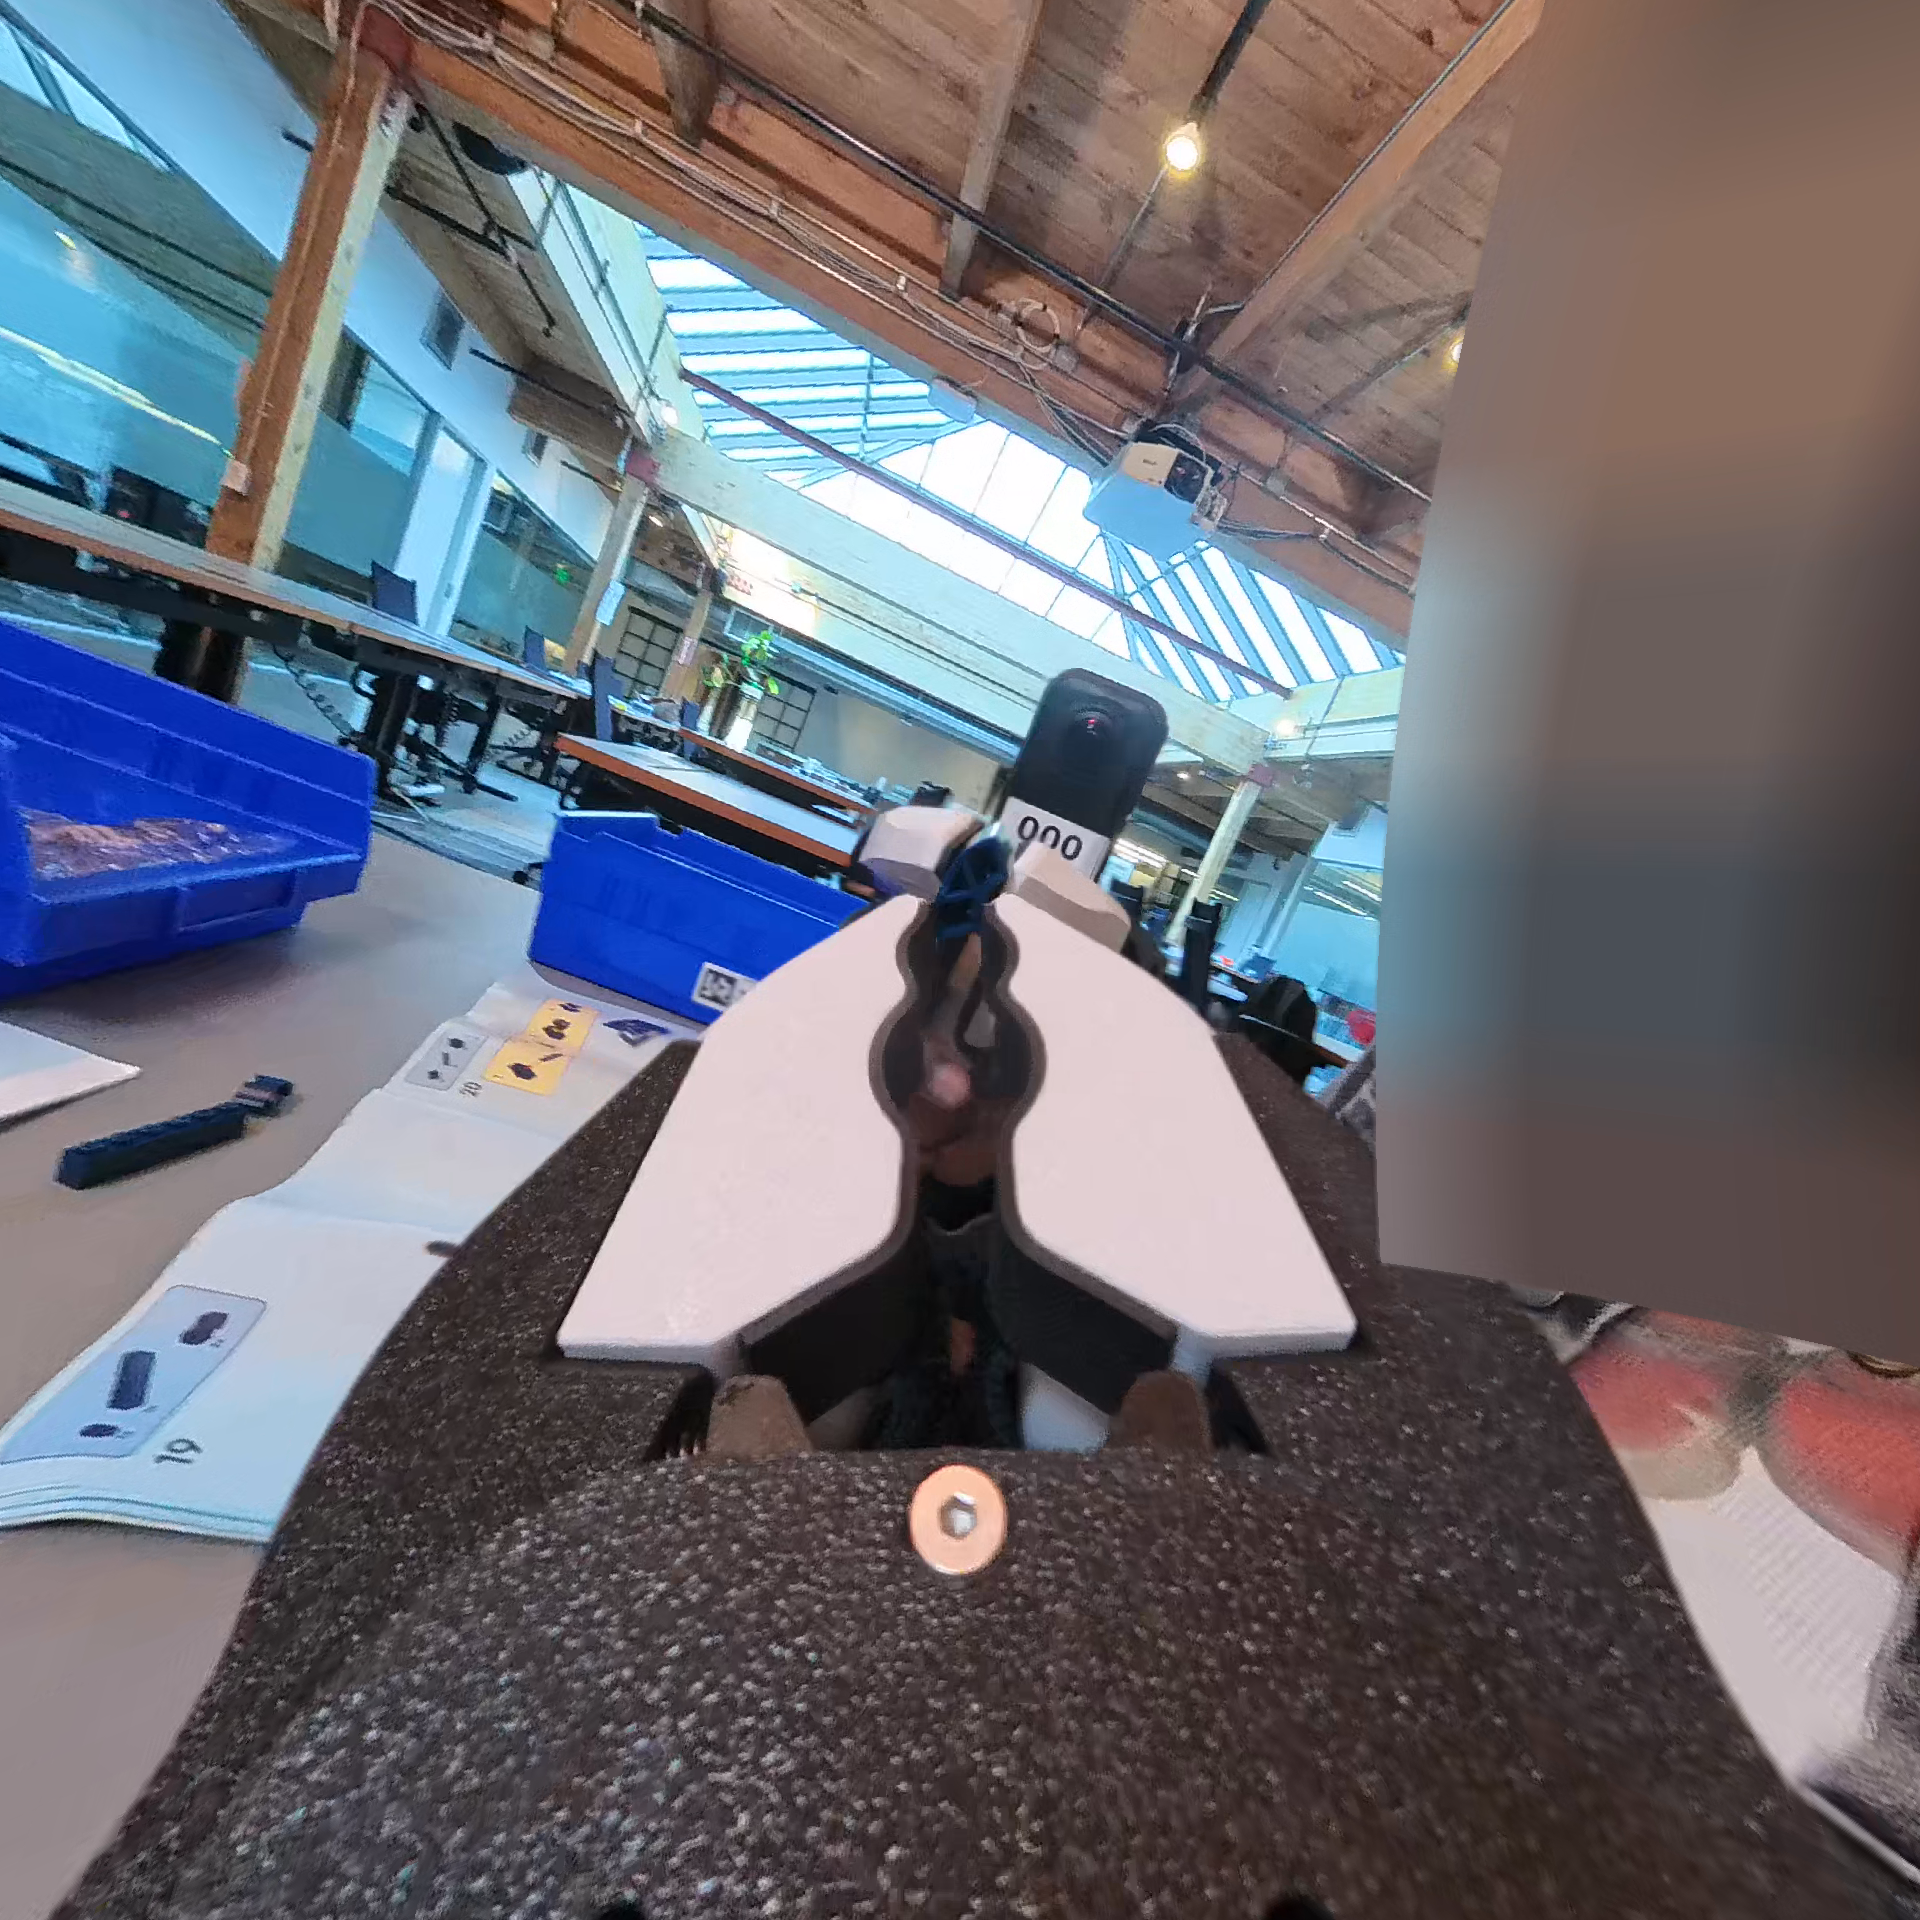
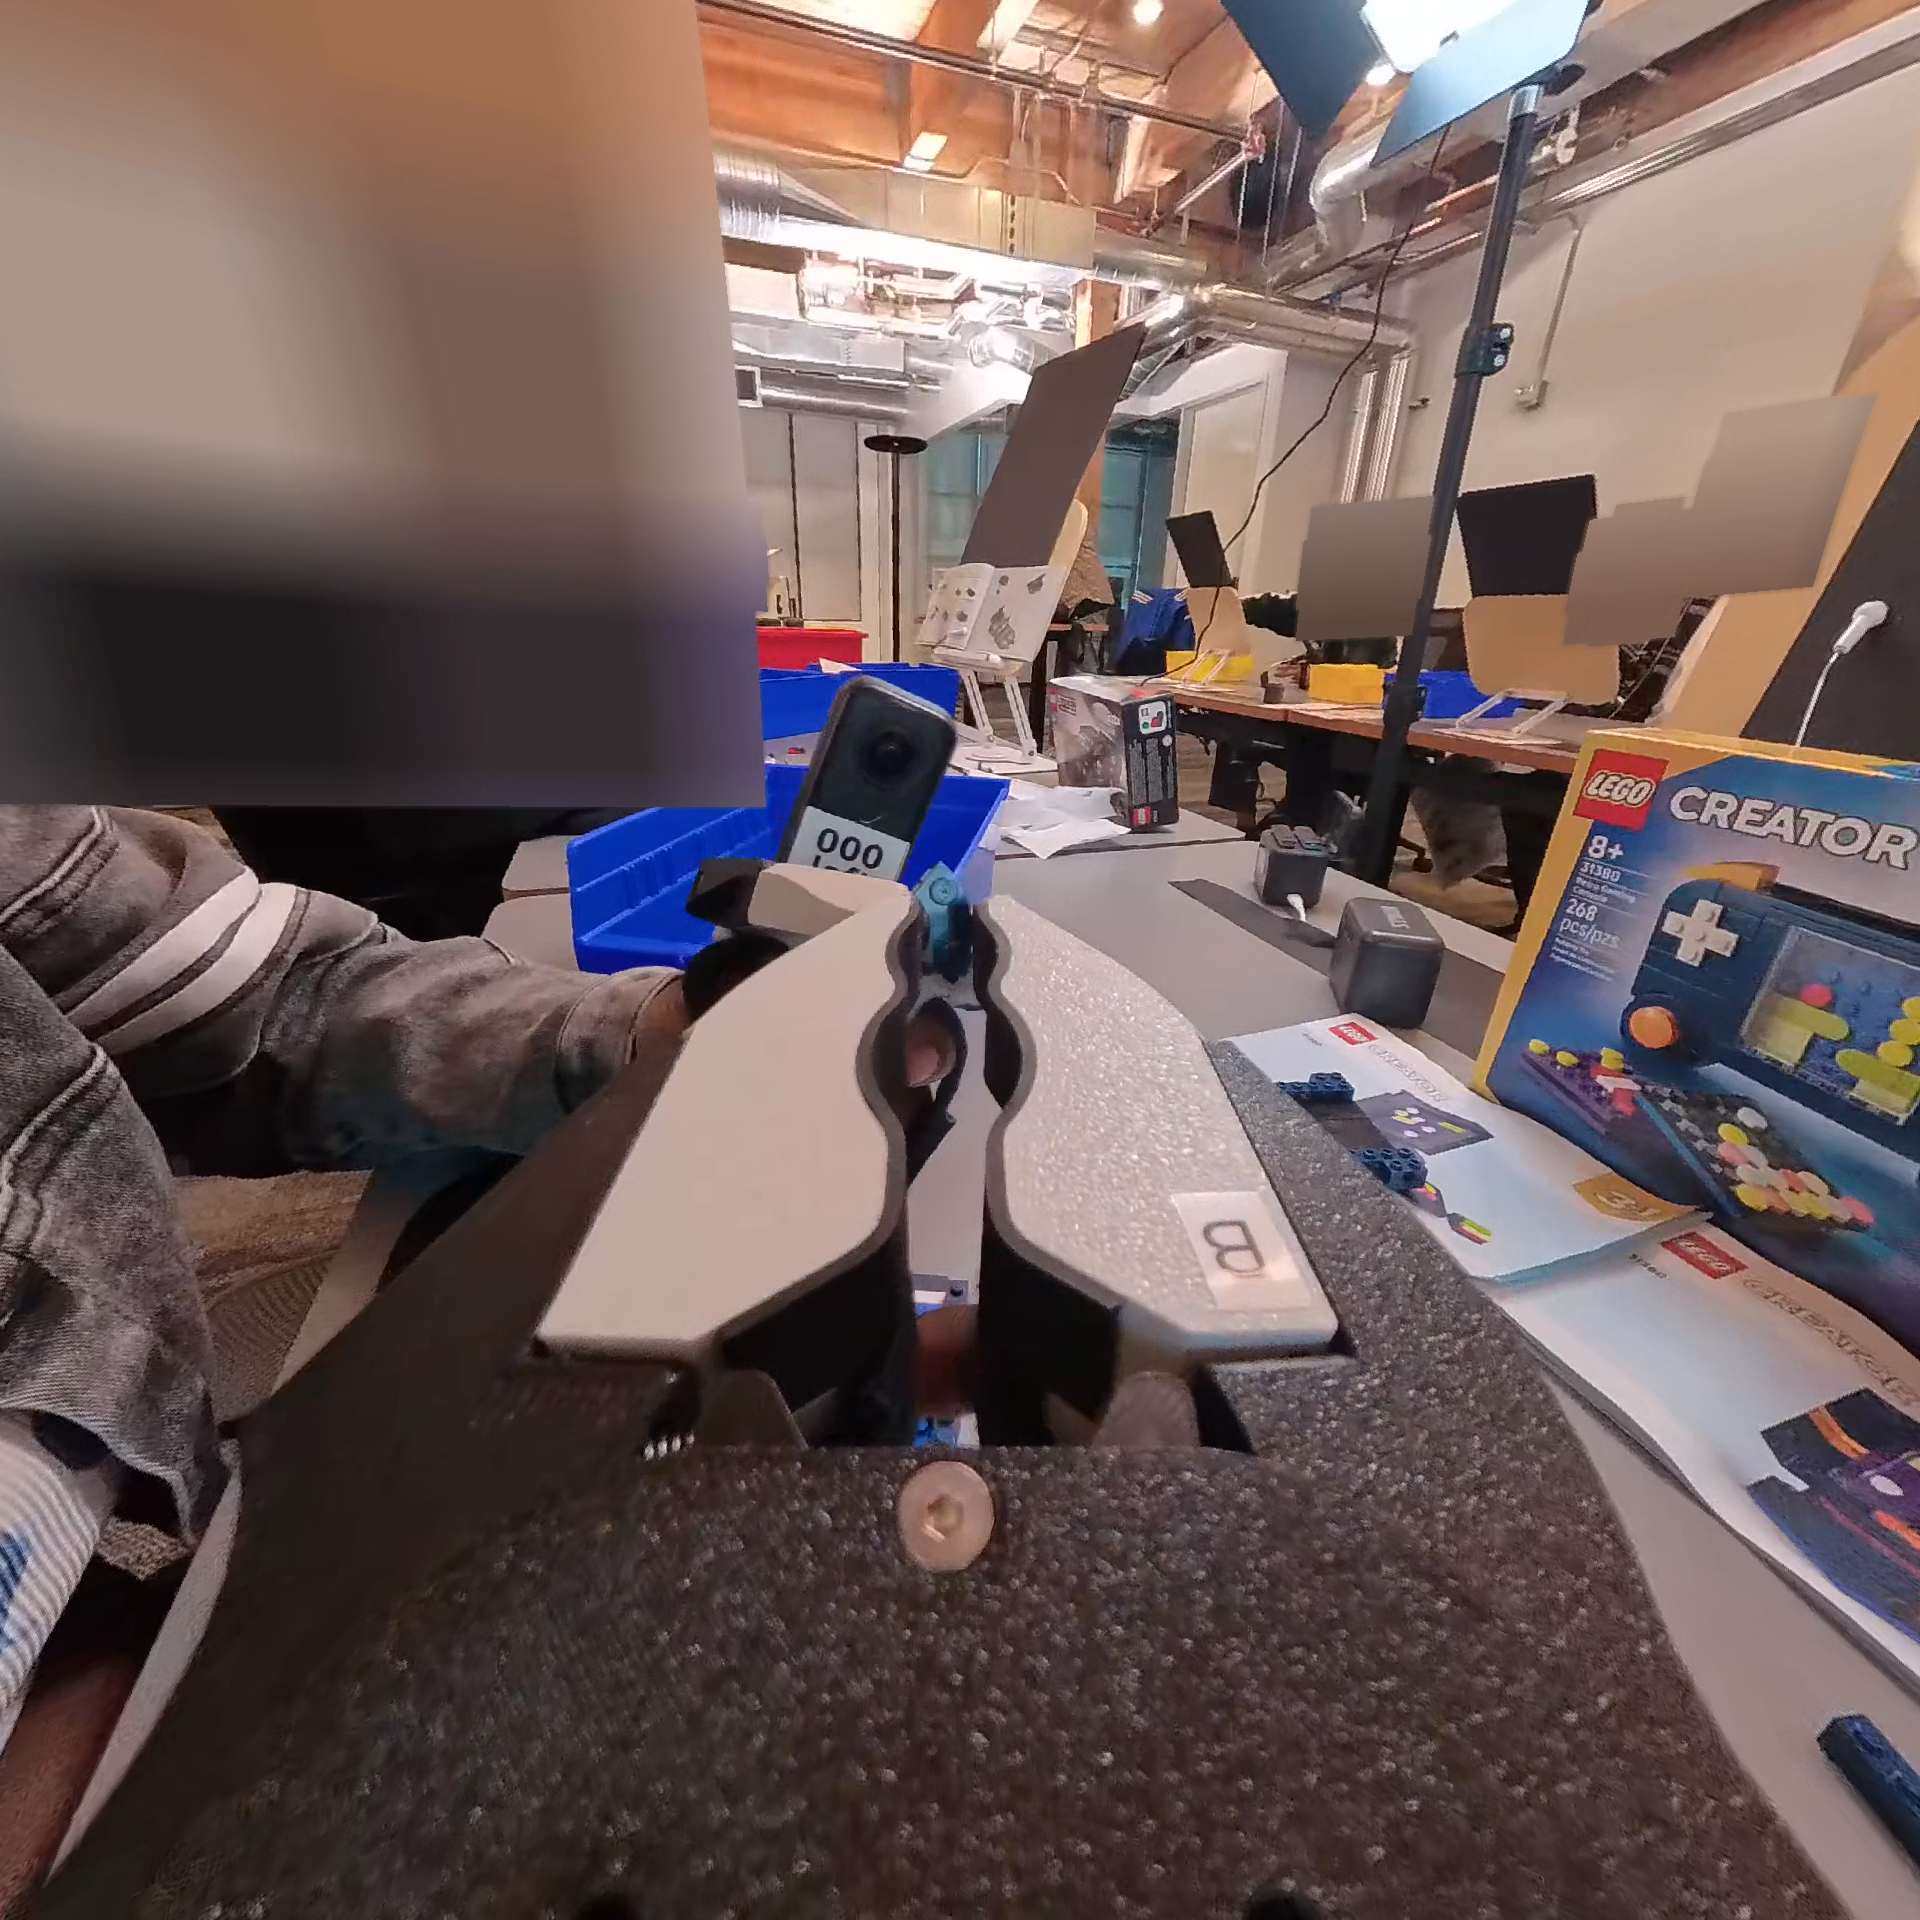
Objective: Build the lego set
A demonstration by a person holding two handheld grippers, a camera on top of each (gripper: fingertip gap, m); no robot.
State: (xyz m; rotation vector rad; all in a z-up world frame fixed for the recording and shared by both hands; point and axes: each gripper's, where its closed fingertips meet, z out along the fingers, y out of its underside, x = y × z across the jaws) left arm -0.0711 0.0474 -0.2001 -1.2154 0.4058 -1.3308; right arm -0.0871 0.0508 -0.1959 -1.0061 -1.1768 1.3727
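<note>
**Two hand-held grippers meet tip to tip on small blue brick pieces**

The left hand-held gripper [image 1: 961,914] has its pale fingers drawn nearly together, pinching a small dark blue plastic brick piece [image 1: 971,883] at the very tips. Right behind that piece, at 12 o'clock, stand the pale fingertips of the other gripper and its black wrist camera with a white label [image 1: 1086,769].

The right hand-held gripper [image 2: 948,920] is likewise closed to a narrow slit, and a small light blue plastic brick piece [image 2: 940,914] is clamped between its tips. Facing it at 11 o'clock is the left gripper's black labelled camera [image 2: 873,774], with a grey-sleeved arm [image 2: 343,997] reaching in from 9 o'clock.

Both tools are raised above the grey surface [image 1: 312,997]. In the left wrist view, a long dark blue brick bar [image 1: 166,1132] lies on it at 9 o'clock, beside an open white instruction booklet [image 1: 343,1226]; two blue plastic bins [image 1: 665,914] sit beyond, toward 10 and 11 o'clock. In the right wrist view, a yellow-and-blue cardboard building-set box [image 2: 1714,977] stands at 3 o'clock behind more booklets [image 2: 1455,1143], with a small dark grey cube-shaped device [image 2: 1387,961] at 2 o'clock.
</note>
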